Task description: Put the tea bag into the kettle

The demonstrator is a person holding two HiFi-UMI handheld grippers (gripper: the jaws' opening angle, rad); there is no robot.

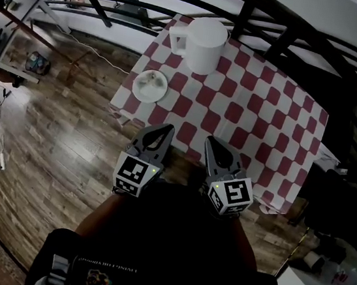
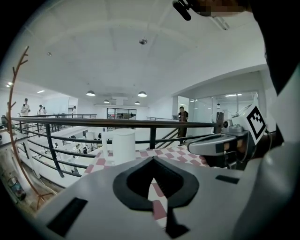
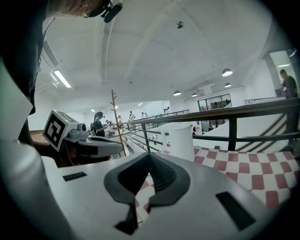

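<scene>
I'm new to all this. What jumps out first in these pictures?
The red-and-white checked tablecloth fills the middle, with a tall white kettle at its far end and a small white plate near its left edge. Closer in, the left gripper and right gripper hang side by side, both shut and empty.

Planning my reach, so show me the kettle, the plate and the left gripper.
kettle [image 1: 204, 50], head view, on its white side wall.
plate [image 1: 138, 88], head view, on its left rim.
left gripper [image 1: 165, 131], head view, at the tips of its shut jaws.
</scene>
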